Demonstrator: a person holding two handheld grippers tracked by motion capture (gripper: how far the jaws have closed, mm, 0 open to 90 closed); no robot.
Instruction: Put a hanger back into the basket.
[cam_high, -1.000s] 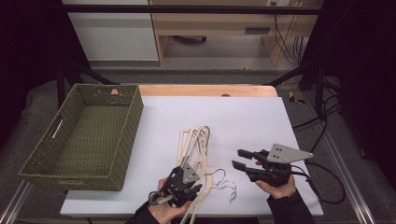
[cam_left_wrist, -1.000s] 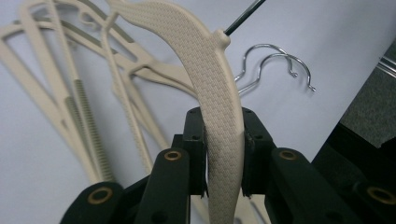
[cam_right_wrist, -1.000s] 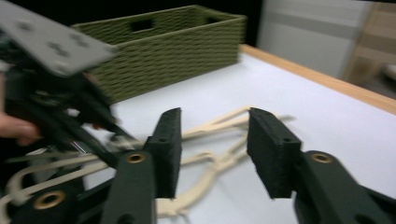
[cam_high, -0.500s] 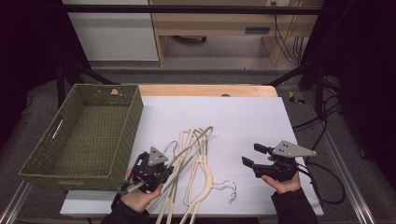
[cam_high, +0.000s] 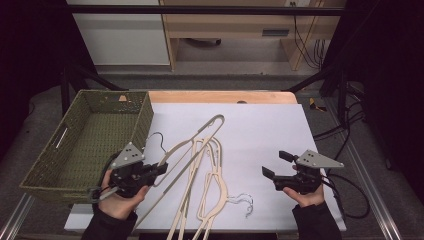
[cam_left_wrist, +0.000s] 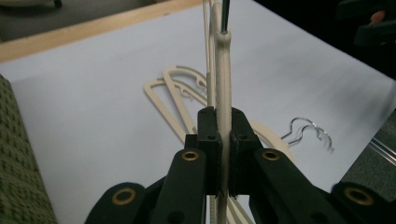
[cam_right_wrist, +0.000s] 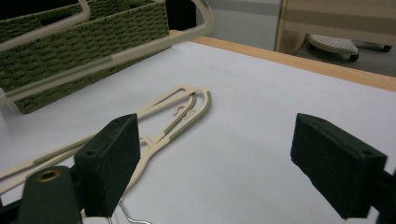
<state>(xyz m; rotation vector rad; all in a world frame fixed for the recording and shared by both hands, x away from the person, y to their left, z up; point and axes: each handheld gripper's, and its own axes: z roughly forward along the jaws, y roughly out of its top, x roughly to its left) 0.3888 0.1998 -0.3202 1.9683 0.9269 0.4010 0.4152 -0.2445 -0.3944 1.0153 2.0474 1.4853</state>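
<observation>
My left gripper (cam_high: 162, 169) is shut on a beige hanger (cam_high: 200, 131), which hangs tilted above the table near the basket's corner. In the left gripper view the hanger's bar (cam_left_wrist: 222, 70) runs straight up between the closed pads of that gripper (cam_left_wrist: 223, 126). Two more beige hangers (cam_high: 210, 172) lie flat on the white sheet, their metal hooks (cam_high: 245, 202) toward the front edge. To their right, my right gripper (cam_high: 276, 164) is open and holds nothing; its jaws have just been opening. In the right gripper view its pads (cam_right_wrist: 112, 158) stand wide apart over bare sheet.
A green woven basket (cam_high: 75, 150) with nothing in it stands at the left of the table, also seen in the right gripper view (cam_right_wrist: 93, 32). The white sheet (cam_high: 260, 125) covers most of the table. A wooden edge (cam_high: 220, 96) runs along the back.
My left gripper has moved left and up from the pile, carrying one hanger toward the basket. The right gripper's jaws have opened wider; that hand has barely moved.
</observation>
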